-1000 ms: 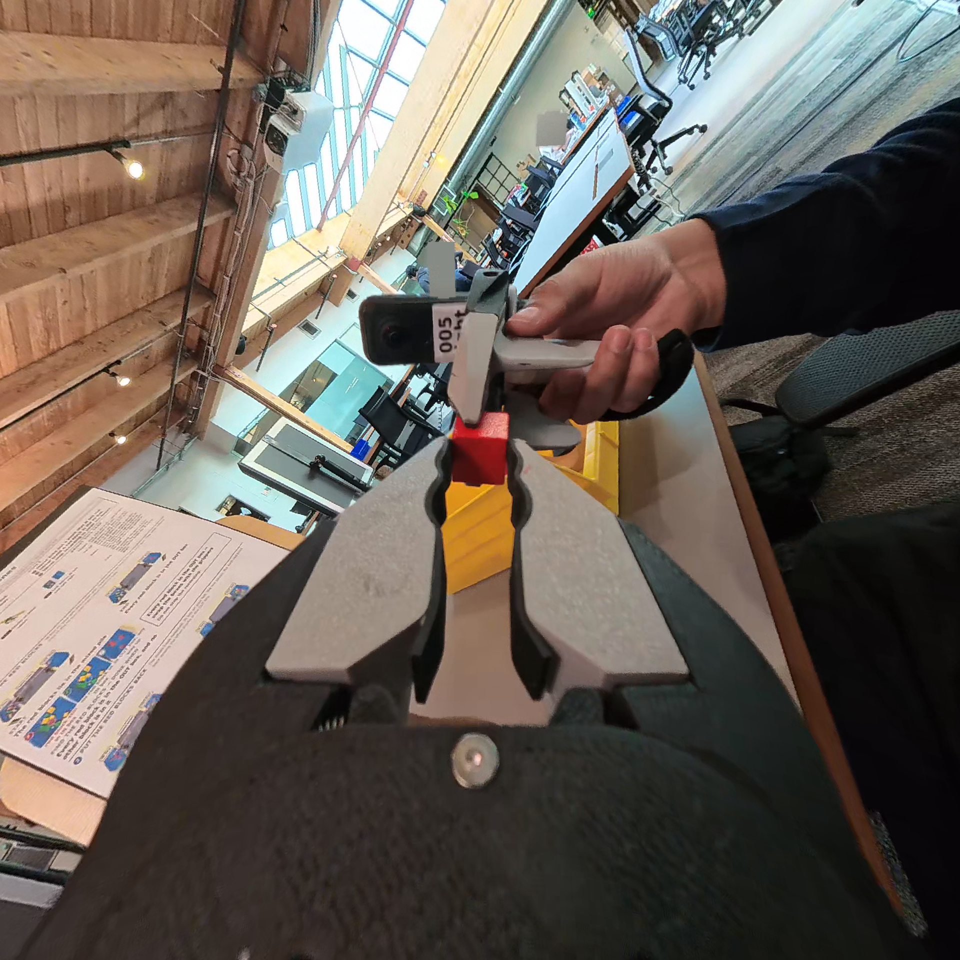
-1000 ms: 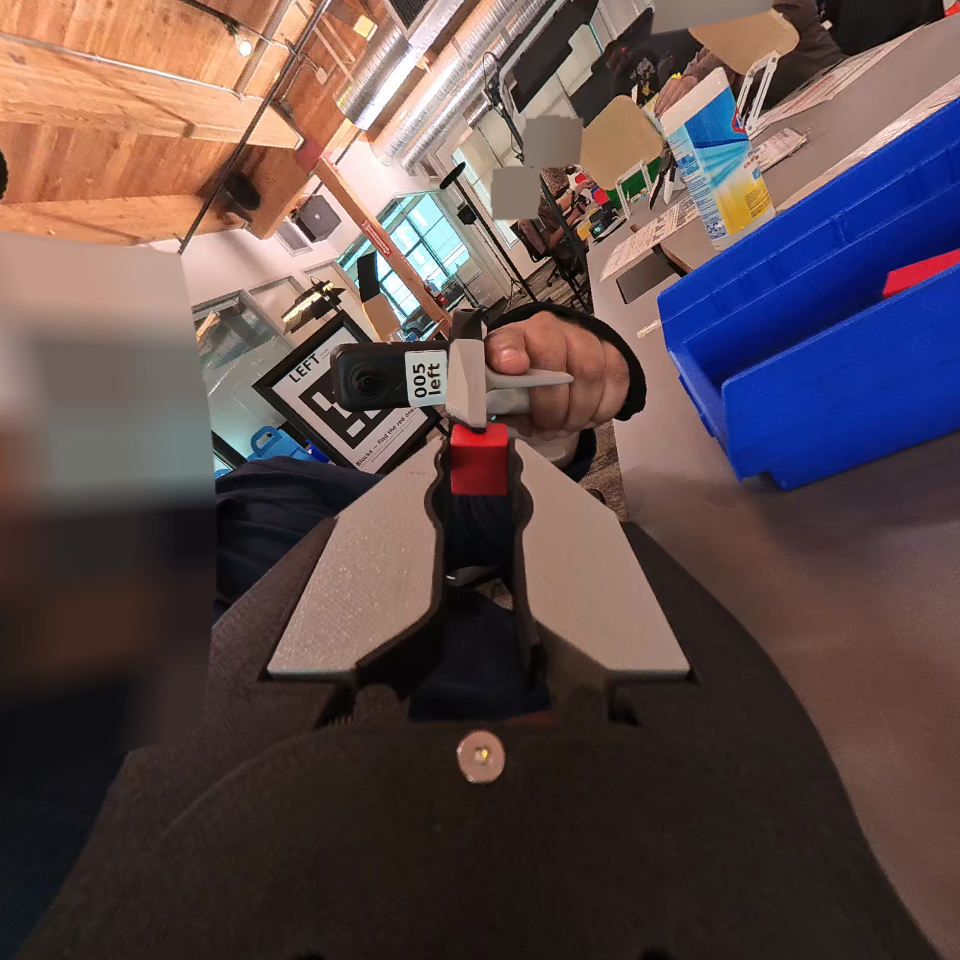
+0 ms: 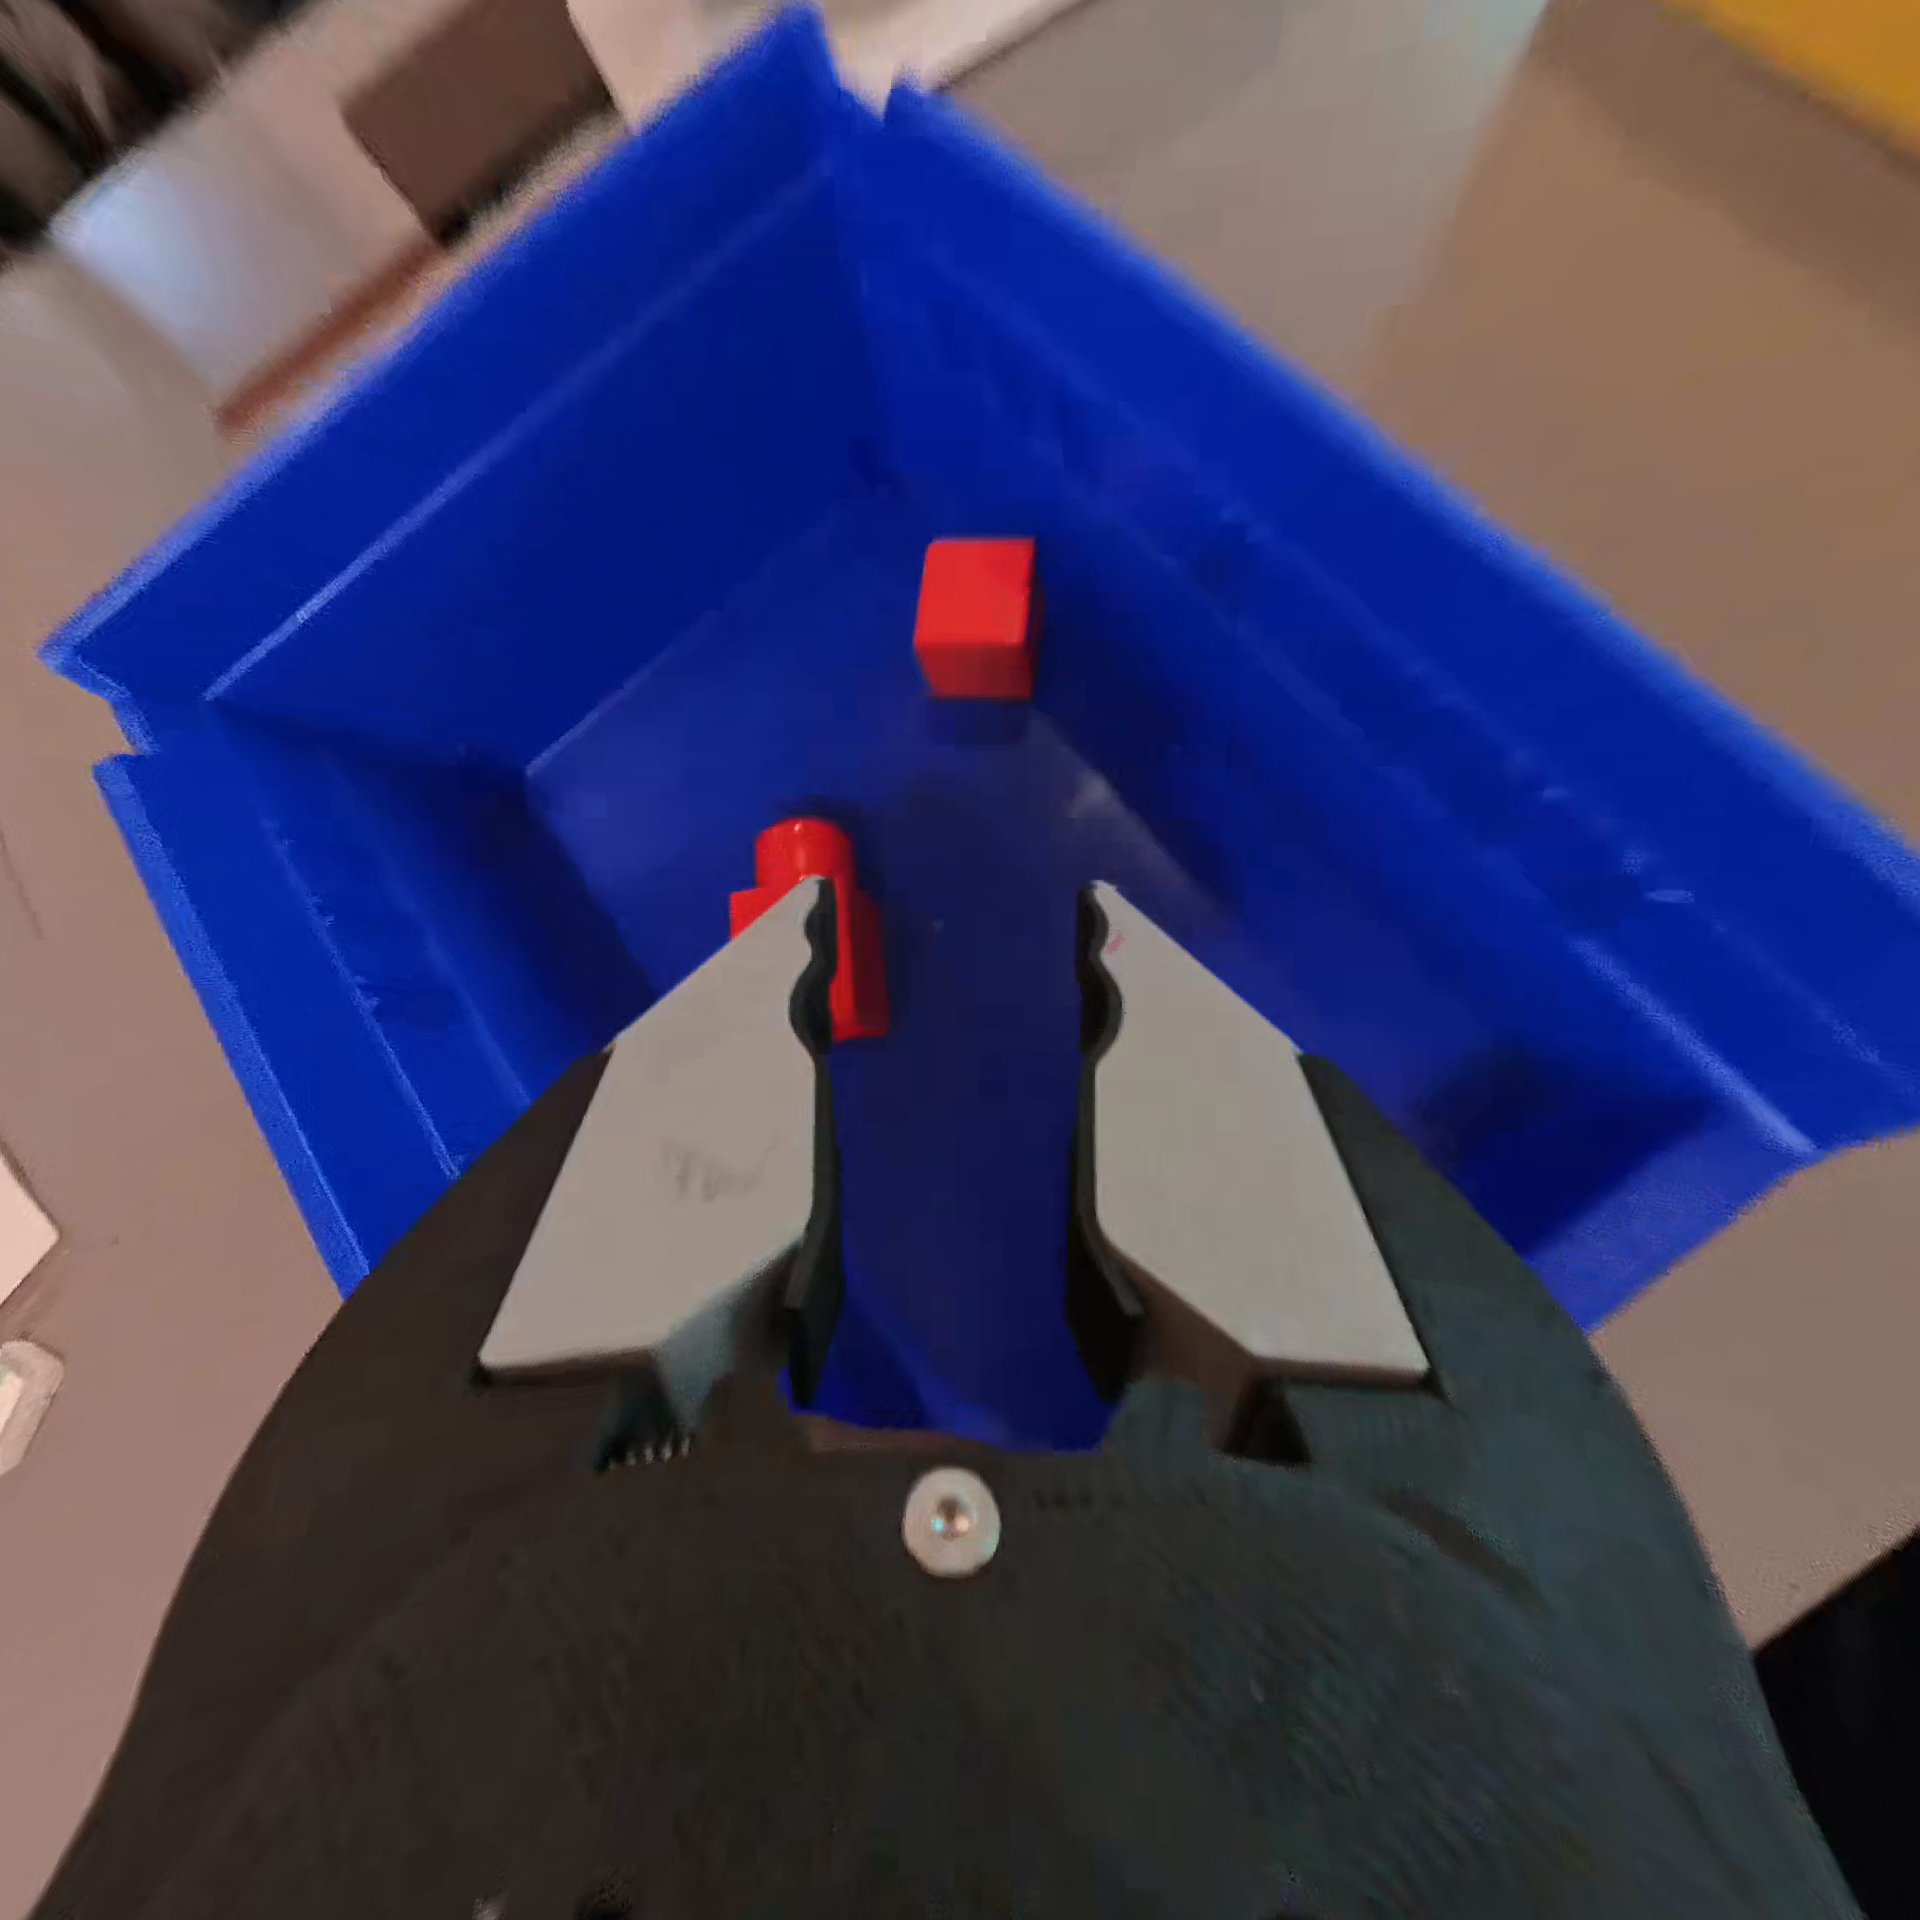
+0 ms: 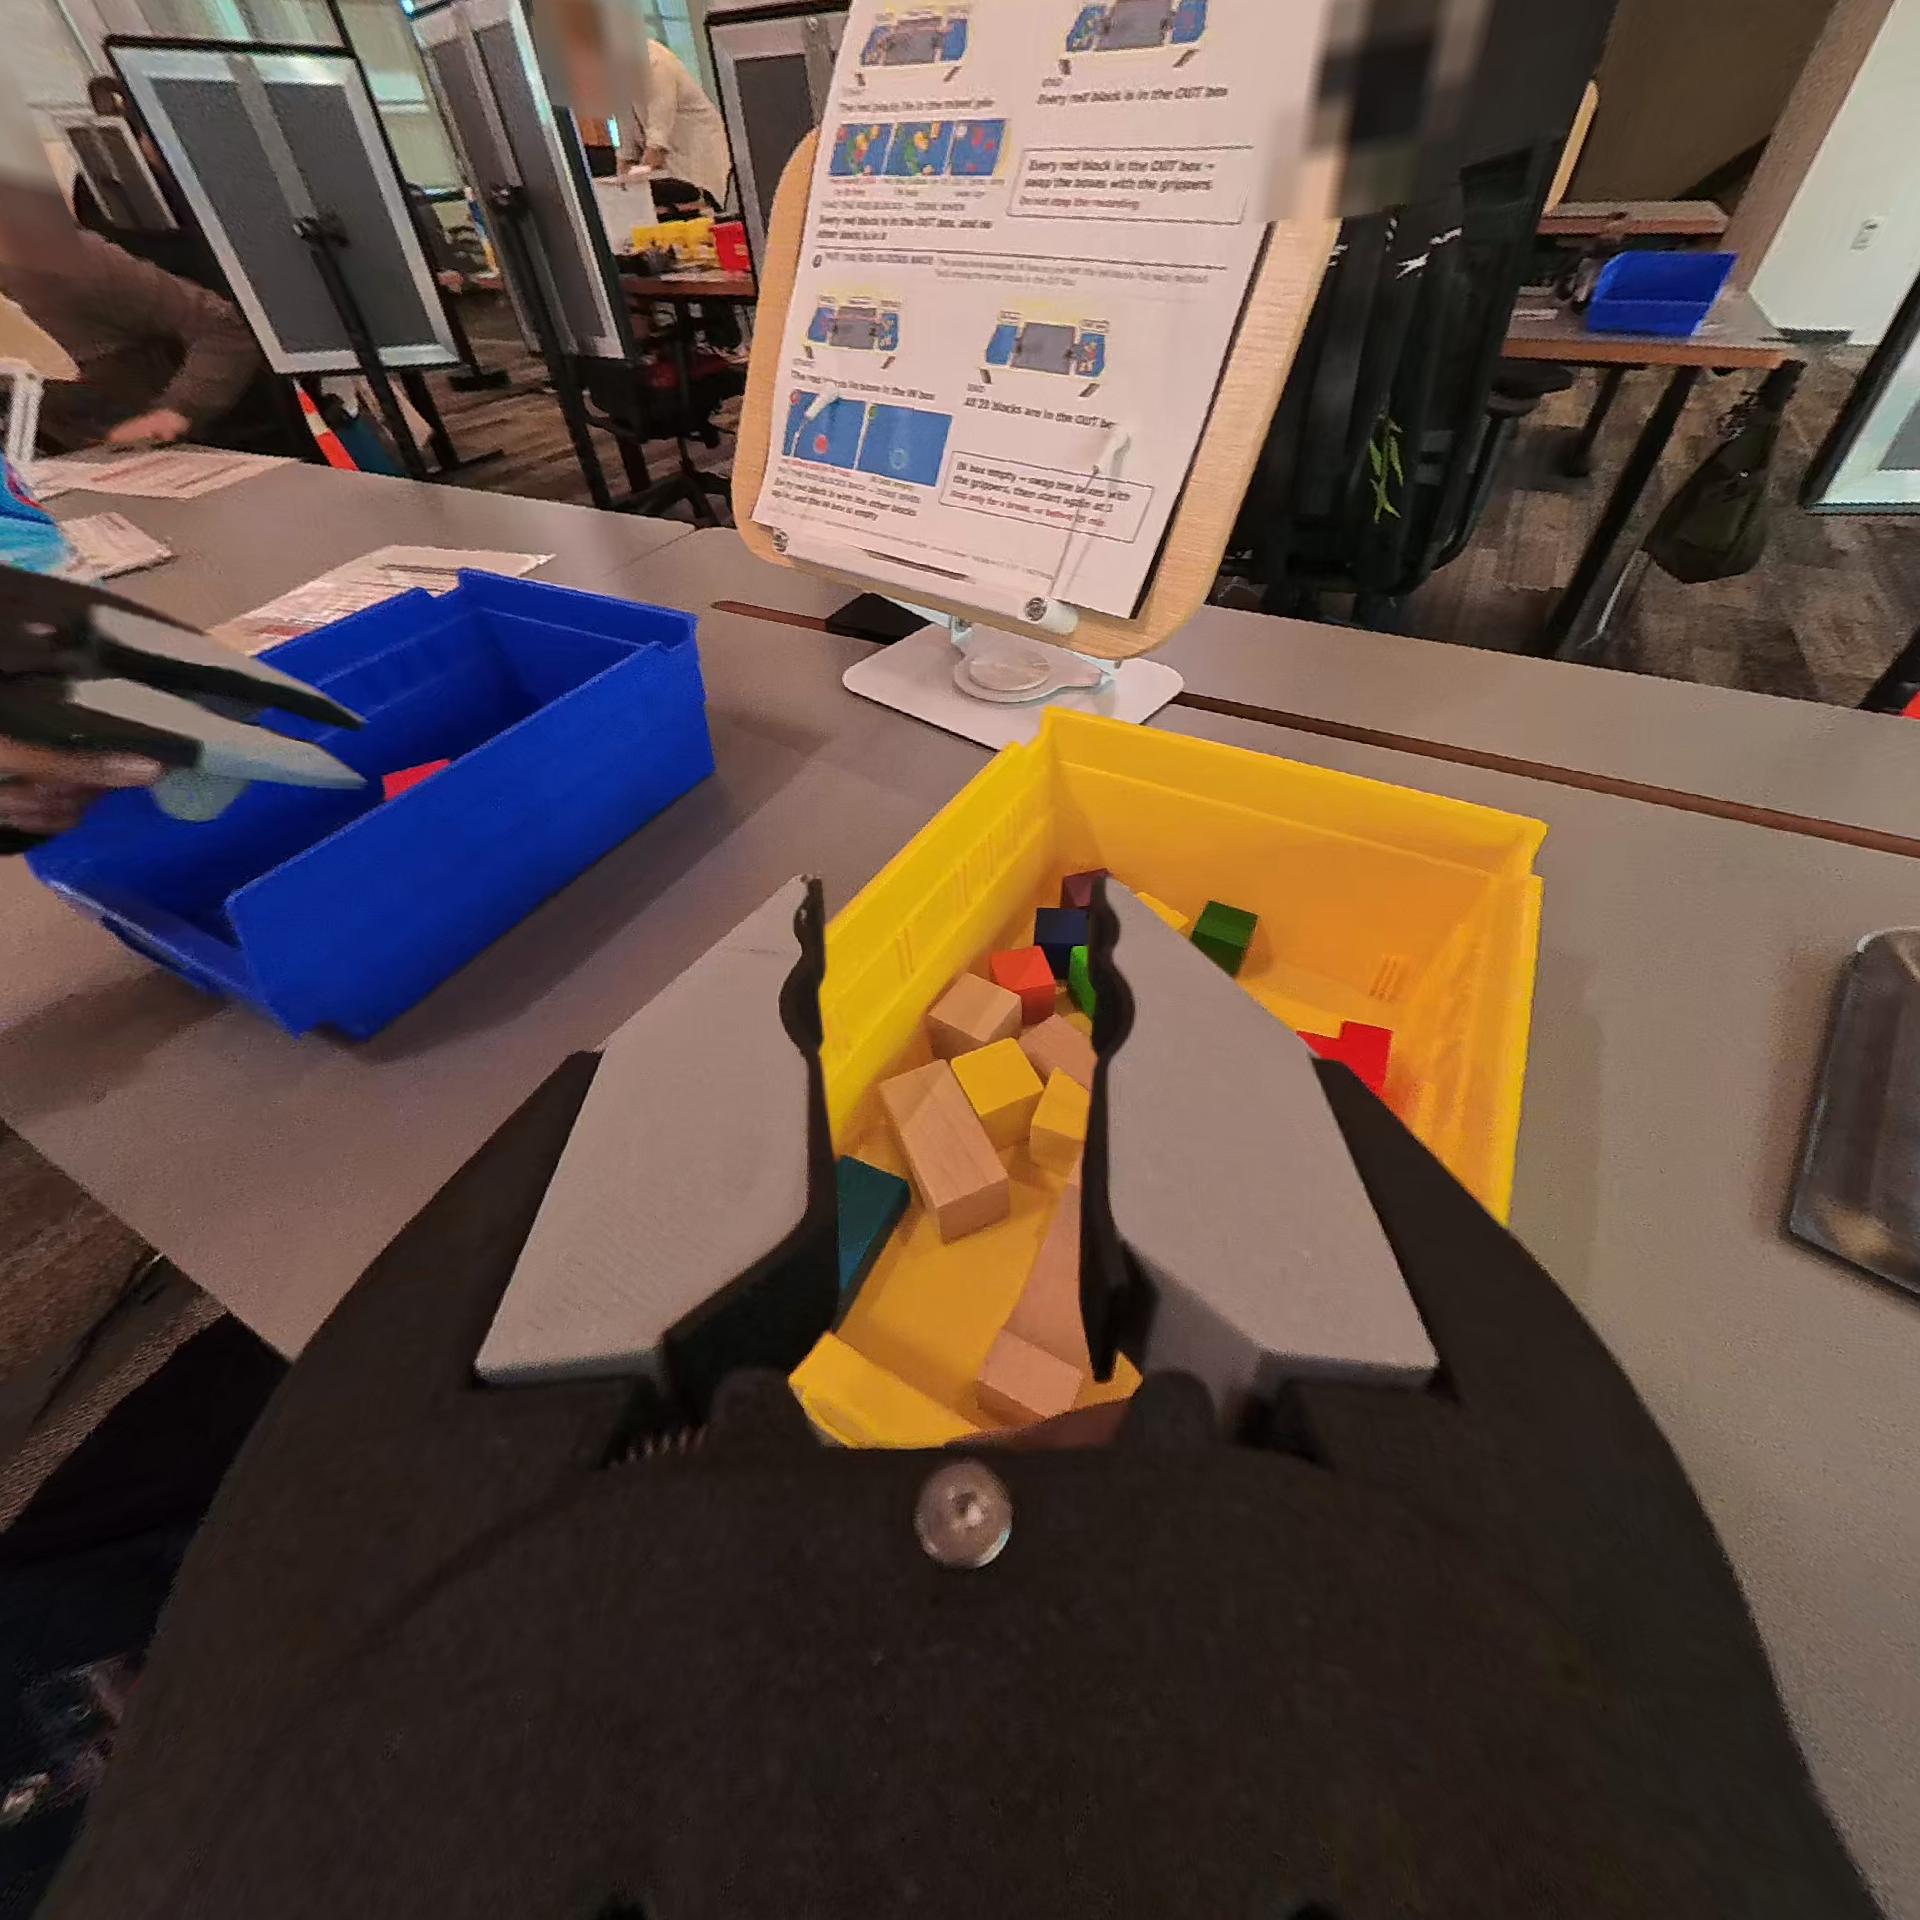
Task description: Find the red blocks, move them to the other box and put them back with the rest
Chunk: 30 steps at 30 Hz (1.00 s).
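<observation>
Through the left wrist camera I look down into the blue box (image 3: 1351,727). My left tongs (image 3: 951,914) are wide apart and hold nothing. Two red blocks lie on the box floor. A red cube (image 3: 977,618) sits farther in, near the back wall. A second red block (image 3: 857,966), with a round knob on top, lies just beside my left finger (image 3: 727,1039), partly hidden behind it. I cannot tell if the finger touches it. The picture is a bit blurry.

Through the right wrist camera I see the yellow box (image 4: 1299,831) on the grey desk (image 4: 1662,987), full of mixed blocks. My right tongs (image 4: 956,914) are also wide apart and empty, hanging over the near side of the yellow box. A red block (image 4: 1023,977) sits between the fingertips, farther down, next to plain wood, yellow, green and dark blue ones. Another red piece (image 4: 1356,1049) lies by the right wall. The left tongs (image 4: 312,743) show far off over the blue box.

I think the next job is picking a red block from the yellow box. To do it well, I should go straight down over the red one in the middle, keep the tongs wide until both pads are beside it, and squeeze its flat sides. The neighbours are packed close, so I should go slow and not nudge them.
</observation>
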Tool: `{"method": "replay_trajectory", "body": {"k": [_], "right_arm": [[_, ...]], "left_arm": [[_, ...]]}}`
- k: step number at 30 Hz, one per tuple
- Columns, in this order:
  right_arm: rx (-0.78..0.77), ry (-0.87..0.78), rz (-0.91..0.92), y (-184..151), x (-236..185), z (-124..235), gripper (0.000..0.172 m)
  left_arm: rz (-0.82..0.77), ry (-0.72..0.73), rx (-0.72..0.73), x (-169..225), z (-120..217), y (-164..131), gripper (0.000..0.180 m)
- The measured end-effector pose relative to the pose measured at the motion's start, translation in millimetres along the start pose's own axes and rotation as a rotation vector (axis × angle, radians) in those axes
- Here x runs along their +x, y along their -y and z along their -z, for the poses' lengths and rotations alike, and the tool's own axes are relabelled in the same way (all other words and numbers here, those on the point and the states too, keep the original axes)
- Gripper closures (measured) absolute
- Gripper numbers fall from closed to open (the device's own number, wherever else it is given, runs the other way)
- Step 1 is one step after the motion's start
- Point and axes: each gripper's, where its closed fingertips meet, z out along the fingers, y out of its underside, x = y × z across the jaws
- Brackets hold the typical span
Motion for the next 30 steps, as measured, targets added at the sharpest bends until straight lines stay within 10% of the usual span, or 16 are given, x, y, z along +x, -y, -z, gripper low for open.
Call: {"method": "replay_trajectory", "body": {"k": [7,10,16,19,25,30], "right_arm": [[-0.014,0.004,0.052,-0.2,-9.5,-1.0,0.123],[-0.022,0.009,0.057,-2.0,-9.7,-1.0,0.123],[-0.004,0.015,0.061,2.3,-10.0,5.1,0.124],[0.004,0.051,0.054,4.5,-17.4,7.3,0.126],[-0.041,0.368,-0.032,-4.3,-81.4,-4.3,0.121],[-0.084,0.717,-0.118,-11.7,-166.6,-7.9,0.109]], "left_arm": [[0.061,-0.007,-0.332,-35.7,-49.8,-27.9,0.115],[0.045,-0.098,-0.456,-24.2,-60.0,-45.3,0.145],[-0.085,-0.054,-0.468,-24.0,-56.8,-45.6,0.146],[-0.171,0.036,-0.297,-20.7,-45.9,-17.1,0.146],[-0.564,0.135,0.574,95.1,64.4,104.8,0.146],[-0.824,0.235,0.766,196.2,96.3,112.9,0.146]]}}
